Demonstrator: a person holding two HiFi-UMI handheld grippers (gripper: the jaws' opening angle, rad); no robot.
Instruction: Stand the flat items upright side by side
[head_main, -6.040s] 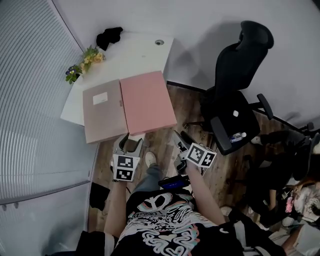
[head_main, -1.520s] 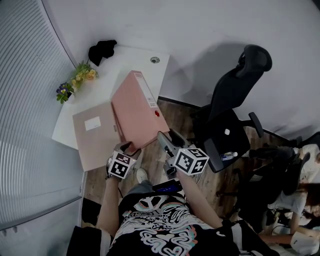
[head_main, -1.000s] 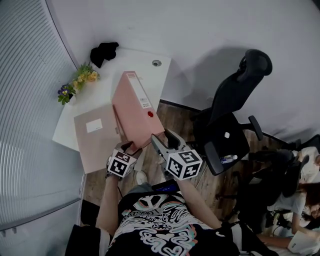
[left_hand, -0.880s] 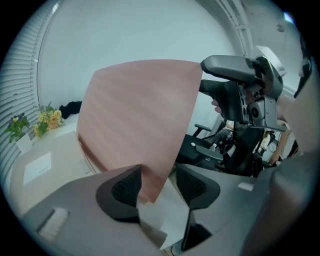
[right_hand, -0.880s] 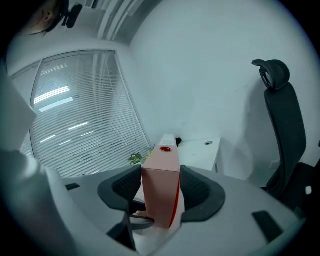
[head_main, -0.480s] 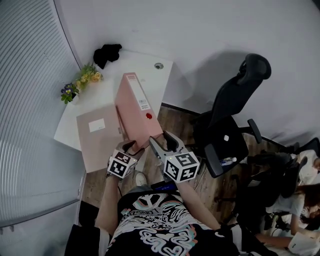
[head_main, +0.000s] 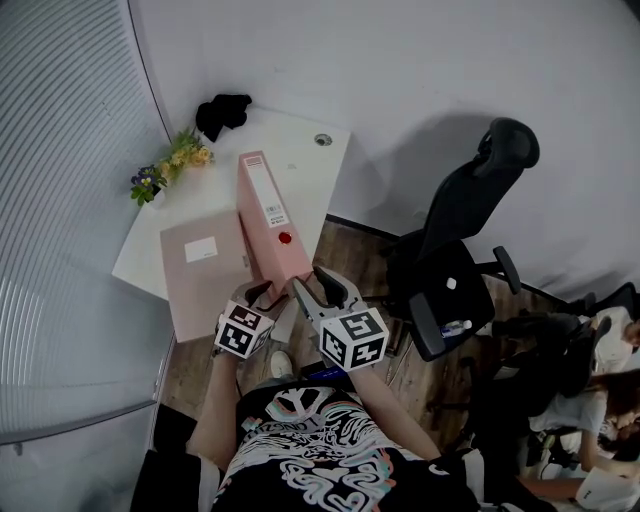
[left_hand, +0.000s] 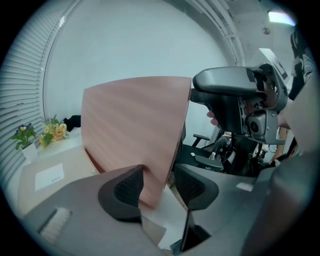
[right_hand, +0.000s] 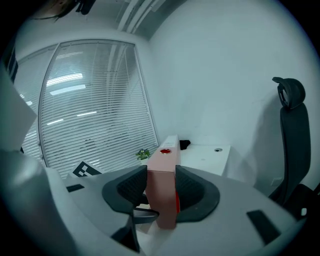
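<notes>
A pink binder (head_main: 270, 215) stands on its long edge on the white desk (head_main: 305, 160), its labelled spine facing up. A tan binder (head_main: 205, 265) lies flat just left of it. My right gripper (head_main: 322, 285) has just been closing, and both pads now press the near end of the pink binder (right_hand: 162, 195), so my right gripper (right_hand: 161, 190) is shut on it. My left gripper (head_main: 262, 293) has also been closing. The pink binder's (left_hand: 130, 130) lower corner sits in my left gripper (left_hand: 159, 187): the left pad touches its face, and a slim gap shows at the right pad.
A black office chair (head_main: 470, 230) stands right of the desk over wooden floor. Flowers (head_main: 170, 165) and a black bundle (head_main: 225, 112) sit at the desk's far left. Window blinds run along the left side. The tan binder (left_hand: 45, 175) overhangs the near desk edge.
The pink binder has tipped up from a lean to standing on its edge. My right gripper has slid left onto its near end and closed. My left gripper has stayed at the lower corner.
</notes>
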